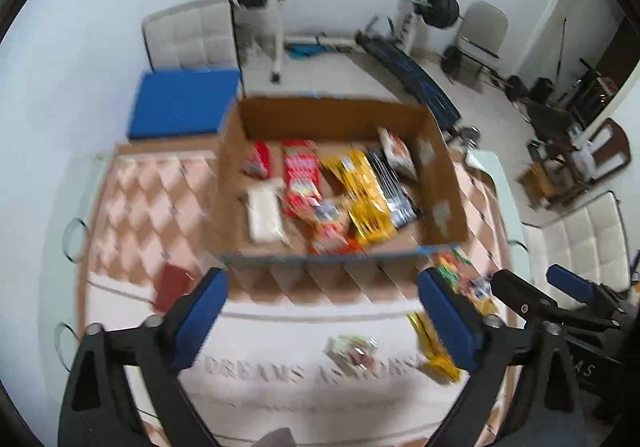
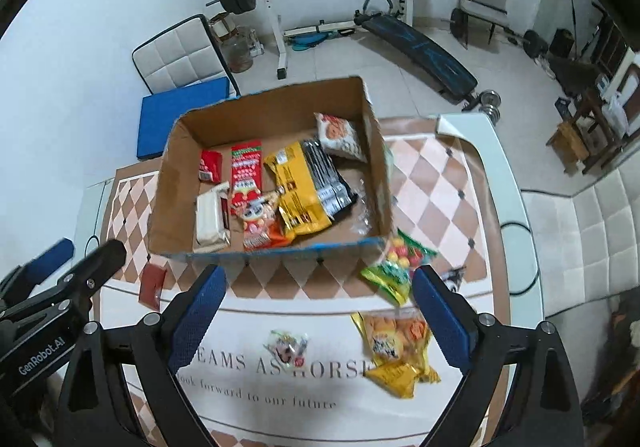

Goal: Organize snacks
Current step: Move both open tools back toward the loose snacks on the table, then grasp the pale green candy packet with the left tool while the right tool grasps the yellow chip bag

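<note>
An open cardboard box [image 1: 224, 175] [image 2: 168, 183] stands on the checkered tablecloth and holds several snack packs: red, yellow, black and white. Loose snacks lie in front of it: a small clear packet [image 1: 352, 351] [image 2: 286, 347], a yellow packet [image 1: 434, 347] [image 2: 396, 351], a green candy bag [image 1: 452, 267] [image 2: 396, 271] by the box's right front corner, and a dark red packet [image 1: 172, 287] [image 2: 153, 285] at the left. My left gripper [image 1: 323, 283] hangs open above the cloth, nothing between its fingers. My right gripper [image 2: 320, 279] is open and empty too, beside it.
The table's white edge [image 2: 504, 183] runs along the right. Beyond the table are a blue mat [image 1: 180, 107], a barbell rack [image 2: 276, 7], a black weight bench [image 2: 424, 47] and white padded seats [image 2: 180, 51]. A white sofa [image 2: 592, 231] stands at the right.
</note>
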Available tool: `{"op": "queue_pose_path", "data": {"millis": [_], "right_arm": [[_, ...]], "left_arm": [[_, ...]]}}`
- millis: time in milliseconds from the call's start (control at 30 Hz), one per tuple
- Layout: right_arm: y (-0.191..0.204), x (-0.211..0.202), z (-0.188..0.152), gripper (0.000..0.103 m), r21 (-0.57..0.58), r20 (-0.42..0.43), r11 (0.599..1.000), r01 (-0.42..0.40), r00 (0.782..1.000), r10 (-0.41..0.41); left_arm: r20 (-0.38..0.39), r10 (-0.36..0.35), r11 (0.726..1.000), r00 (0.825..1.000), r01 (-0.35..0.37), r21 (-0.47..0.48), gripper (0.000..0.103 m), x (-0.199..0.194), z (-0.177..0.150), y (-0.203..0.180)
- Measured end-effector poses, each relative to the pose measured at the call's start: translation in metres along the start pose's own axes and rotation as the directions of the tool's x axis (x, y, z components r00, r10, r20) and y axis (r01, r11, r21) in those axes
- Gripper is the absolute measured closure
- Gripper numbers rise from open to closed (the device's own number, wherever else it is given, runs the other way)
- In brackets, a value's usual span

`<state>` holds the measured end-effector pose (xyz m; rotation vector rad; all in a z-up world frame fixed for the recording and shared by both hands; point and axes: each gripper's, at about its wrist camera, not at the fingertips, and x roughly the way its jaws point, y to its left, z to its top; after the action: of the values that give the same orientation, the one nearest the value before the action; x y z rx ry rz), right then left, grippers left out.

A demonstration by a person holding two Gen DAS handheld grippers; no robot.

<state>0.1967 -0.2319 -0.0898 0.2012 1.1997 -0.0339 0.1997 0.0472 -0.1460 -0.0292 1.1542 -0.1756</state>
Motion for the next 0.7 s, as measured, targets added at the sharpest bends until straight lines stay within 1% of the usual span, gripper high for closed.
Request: {"op": "queue_pose_path", "data": {"millis": [67,100,133,200,267,333,400,500,600,700], "right_arm": [[-0.016,0.007,-0.01,0.007,0.026,-0.026,1.0,0.008,1.0,-0.007],[-0.029,0.014,-0.018,0.007,0.056,-0.053,0.998,0.016,0.998,-0.013],[-0.037,0.021,-0.022,0.007,0.075,-0.074,0.997,0.018,0.997,-0.012],[-0.061,0.042,-0.037,0.007,0.124,-0.15,0.992,0.021,0.989,-0.002],[-0.081,0.062,-0.053,0.007,0.163,-0.211,0.986,0.036,0.977,-0.001],[-0.099,0.084,-0.068,0.007,0.199,-0.276,0.978,0.059,0.961,-0.002],[-0.12,0.109,-0.087,0.007,0.268,-0.343,0.961,0.072,0.939,0.025],[-0.141,0.134,-0.108,0.007,0.353,-0.391,0.932,0.077,0.918,0.072],[-0.158,0.159,-0.129,0.007,0.457,-0.428,0.886,0.083,0.893,0.137],[-0.168,0.175,-0.141,0.008,0.511,-0.442,0.854,0.093,0.881,0.169]], "left_arm": [[-0.038,0.007,1.0,0.999,-0.007,0.004,0.004,0.015,-0.01,-0.006],[-0.076,0.014,1.0,0.997,-0.014,0.007,0.004,0.029,-0.018,-0.01],[-0.097,0.017,1.0,0.995,-0.016,0.008,0.004,0.037,-0.025,-0.013],[-0.152,0.026,1.0,0.988,-0.025,0.007,0.004,0.059,-0.041,-0.016],[-0.211,0.04,0.999,0.977,-0.042,-0.003,0.004,0.083,-0.056,-0.019],[-0.278,0.051,0.998,0.959,-0.056,-0.01,0.004,0.108,-0.072,-0.021],[-0.326,0.05,0.998,0.944,-0.058,-0.014,0.004,0.127,-0.084,-0.021],[-0.393,0.036,0.998,0.919,-0.05,-0.024,0.004,0.152,-0.096,-0.022],[-0.443,0.025,0.999,0.896,-0.044,-0.031,0.004,0.174,-0.102,-0.024],[-0.487,0.009,0.998,0.874,-0.036,-0.046,0.004,0.193,-0.106,-0.026]]}}
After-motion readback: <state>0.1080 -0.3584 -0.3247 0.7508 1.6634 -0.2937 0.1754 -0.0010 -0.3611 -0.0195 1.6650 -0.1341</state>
